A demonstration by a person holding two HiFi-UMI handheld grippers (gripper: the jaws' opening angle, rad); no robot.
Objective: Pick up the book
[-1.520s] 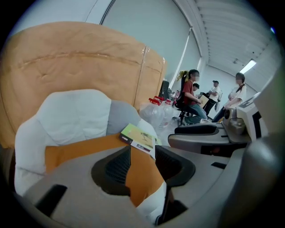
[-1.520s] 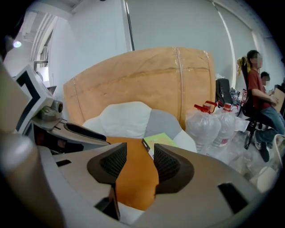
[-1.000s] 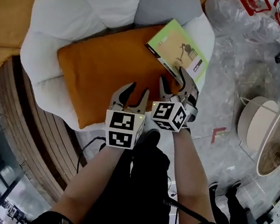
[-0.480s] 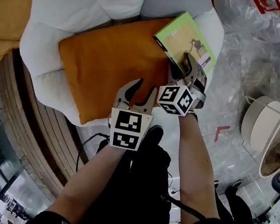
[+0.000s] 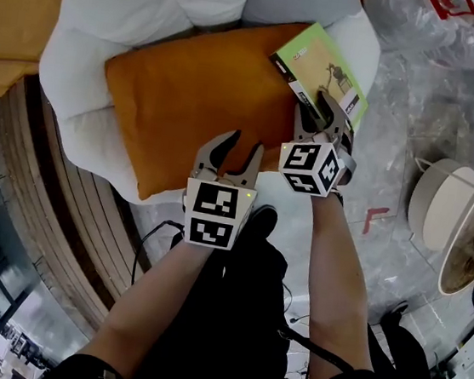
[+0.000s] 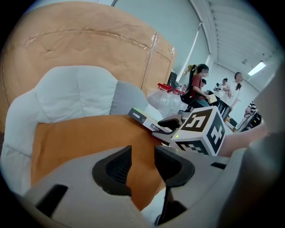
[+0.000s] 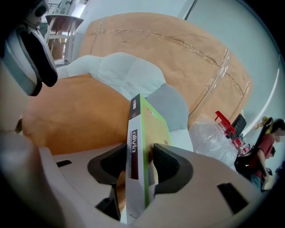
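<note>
Well, slim glossy rectangular book [image 5: 322,53] against plump orange fabric cushion [image 5: 187,110]

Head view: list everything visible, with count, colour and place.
padded seat: one, white, upper left.
orange cushion: one, orange, on the padded seat.
book: one, green cover, at the orange cushion's far right corner.
plastic sheeting: one, clear, floor at right.
round tub: one, cream, right edge.
floor mark: one, red, near right forearm.
left gripper: one, grey, jaws open, empty, over the orange cushion.
right gripper: one, grey, jaws just closed on the book.
</note>
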